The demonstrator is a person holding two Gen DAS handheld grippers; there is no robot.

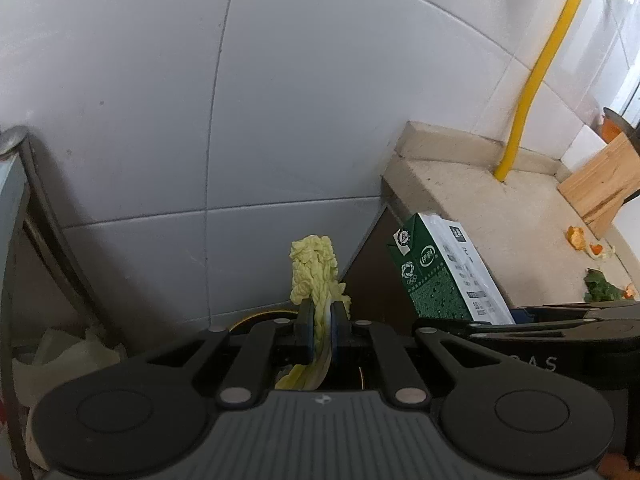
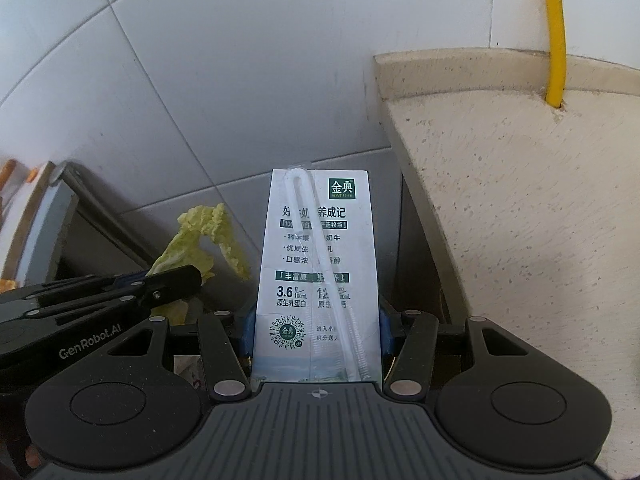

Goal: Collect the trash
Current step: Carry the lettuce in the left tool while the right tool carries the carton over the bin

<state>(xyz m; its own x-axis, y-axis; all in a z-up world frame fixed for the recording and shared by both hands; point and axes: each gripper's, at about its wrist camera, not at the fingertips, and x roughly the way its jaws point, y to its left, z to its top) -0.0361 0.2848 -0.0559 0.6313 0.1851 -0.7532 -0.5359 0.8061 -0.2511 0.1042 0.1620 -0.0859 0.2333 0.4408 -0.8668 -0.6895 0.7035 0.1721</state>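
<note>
My left gripper (image 1: pixel 321 330) is shut on a limp yellow-green cabbage leaf (image 1: pixel 314 270), held in the air in front of the tiled wall beside the counter's end. My right gripper (image 2: pixel 316 332) is shut on a green and white milk carton (image 2: pixel 318 272) with a wrapped straw on its face. The carton also shows in the left wrist view (image 1: pixel 440 276), just right of the leaf. The leaf and the left gripper show in the right wrist view (image 2: pixel 200 244), left of the carton. Both are held off the counter's left end.
A beige stone counter (image 1: pixel 500 216) lies to the right, with orange peel (image 1: pixel 576 236), a green leaf scrap (image 1: pixel 600 286) and a wooden board (image 1: pixel 604 184). A yellow pipe (image 1: pixel 532 80) rises from it. A metal frame (image 1: pixel 40 200) with pale scraps (image 1: pixel 68 352) stands at left.
</note>
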